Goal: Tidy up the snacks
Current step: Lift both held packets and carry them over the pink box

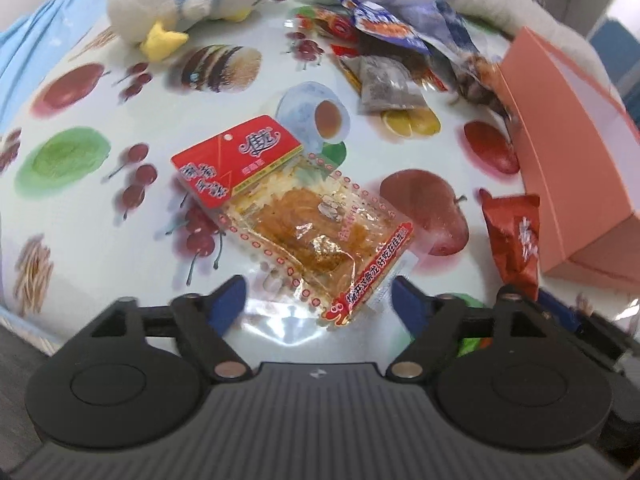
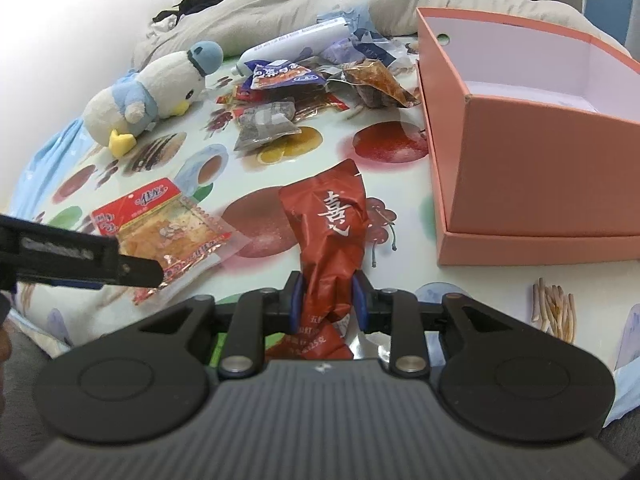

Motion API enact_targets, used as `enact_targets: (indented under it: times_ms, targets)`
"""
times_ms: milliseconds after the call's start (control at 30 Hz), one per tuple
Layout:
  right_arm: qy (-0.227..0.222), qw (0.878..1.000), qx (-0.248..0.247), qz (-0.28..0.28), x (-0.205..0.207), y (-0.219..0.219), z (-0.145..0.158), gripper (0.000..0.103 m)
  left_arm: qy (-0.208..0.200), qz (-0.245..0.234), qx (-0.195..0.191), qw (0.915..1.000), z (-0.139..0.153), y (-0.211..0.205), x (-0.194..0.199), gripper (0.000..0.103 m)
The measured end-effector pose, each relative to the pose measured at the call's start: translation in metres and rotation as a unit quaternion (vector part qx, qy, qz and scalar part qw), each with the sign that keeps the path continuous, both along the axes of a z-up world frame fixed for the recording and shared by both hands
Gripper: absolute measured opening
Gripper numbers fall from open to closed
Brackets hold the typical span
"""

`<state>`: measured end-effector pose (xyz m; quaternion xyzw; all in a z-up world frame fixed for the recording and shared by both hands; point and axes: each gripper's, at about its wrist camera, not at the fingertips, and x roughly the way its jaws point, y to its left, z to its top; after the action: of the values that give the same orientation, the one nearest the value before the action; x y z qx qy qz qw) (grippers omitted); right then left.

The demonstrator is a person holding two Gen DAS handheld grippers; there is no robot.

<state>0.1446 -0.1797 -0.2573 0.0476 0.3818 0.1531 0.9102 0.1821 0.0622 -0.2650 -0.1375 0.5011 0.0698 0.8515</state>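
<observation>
My left gripper [image 1: 320,300] is open, its blue-padded fingers on either side of the near corner of a clear snack pack with a red header [image 1: 288,208] lying flat on the fruit-print tablecloth. The pack also shows in the right wrist view [image 2: 168,228], with the left gripper's black finger [image 2: 136,270] at its near edge. My right gripper [image 2: 326,304] is shut on a dark red snack packet [image 2: 332,236], also seen in the left wrist view [image 1: 514,236]. An open pink box [image 2: 532,168] stands to the right, also in the left wrist view [image 1: 560,120].
A pile of several snack packets [image 2: 304,96] and a white tube [image 2: 296,46] lie at the back of the table. A plush penguin [image 2: 152,92] sits at the back left. Grey bedding [image 2: 320,4] lies behind the table.
</observation>
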Motion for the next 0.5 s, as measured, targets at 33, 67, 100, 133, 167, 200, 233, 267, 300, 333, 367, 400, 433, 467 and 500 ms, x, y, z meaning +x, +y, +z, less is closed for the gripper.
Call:
enact_targets:
  times_ms: [33,67,100,133,167,200,233,267,300,333,367,400,433,467,500]
  targets:
    - [0.0,1.0,0.002,-0.003,-0.001,-0.001,0.0,0.032,-0.003,0.004,-0.006,1.0,0.0,0.001,-0.001,0.09]
    - [-0.001,1.0,0.007,-0.007,-0.001,-0.002,-0.001,0.032,-0.006,0.01,-0.011,0.9999,-0.001,0.003,-0.002,0.091]
    - [-0.003,1.0,0.015,-0.015,-0.002,-0.004,-0.001,0.033,-0.009,0.015,-0.013,0.9998,-0.001,0.004,-0.003,0.091]
    - [-0.008,0.999,0.026,-0.023,-0.004,-0.007,0.001,0.036,-0.012,0.02,-0.016,0.9996,-0.001,0.006,-0.003,0.091]
    - [-0.015,0.999,0.032,-0.026,-0.006,-0.01,0.003,0.036,-0.016,0.025,-0.023,0.9993,-0.002,0.008,-0.003,0.091]
    - [-0.021,0.999,0.031,-0.028,-0.007,-0.011,0.005,0.036,-0.02,0.027,-0.031,0.999,-0.001,0.01,-0.003,0.093]
    - [-0.03,0.999,0.026,-0.034,-0.009,-0.012,0.007,0.038,-0.024,0.031,-0.039,0.9985,-0.001,0.012,-0.003,0.094]
    - [-0.034,0.998,0.023,-0.042,-0.01,-0.014,0.007,0.041,-0.028,0.038,-0.045,0.9979,-0.001,0.013,-0.003,0.097]
    - [-0.037,0.998,0.024,-0.055,-0.011,-0.016,0.007,0.052,-0.032,0.049,-0.051,0.997,-0.001,0.016,-0.003,0.098]
    - [-0.036,0.997,0.03,-0.061,-0.012,-0.018,0.005,0.065,-0.038,0.058,-0.059,0.9958,-0.001,0.019,-0.004,0.098]
    - [-0.032,0.997,0.042,-0.059,-0.012,-0.019,0.002,0.069,-0.045,0.066,-0.067,0.9945,0.0,0.021,-0.005,0.098]
    - [-0.026,0.997,0.046,-0.057,-0.011,-0.019,0.0,0.07,-0.052,0.074,-0.075,0.9931,0.0,0.023,-0.006,0.099]
    - [-0.021,0.997,0.046,-0.059,-0.011,-0.019,-0.003,0.069,-0.057,0.082,-0.082,0.9916,0.0,0.026,-0.006,0.099]
    - [-0.022,0.997,0.045,-0.062,-0.012,-0.019,-0.004,0.069,-0.062,0.089,-0.086,0.9904,0.0,0.028,-0.007,0.099]
    - [-0.027,0.997,0.045,-0.064,-0.014,-0.019,-0.006,0.069,-0.067,0.095,-0.089,0.9892,0.0,0.03,-0.008,0.099]
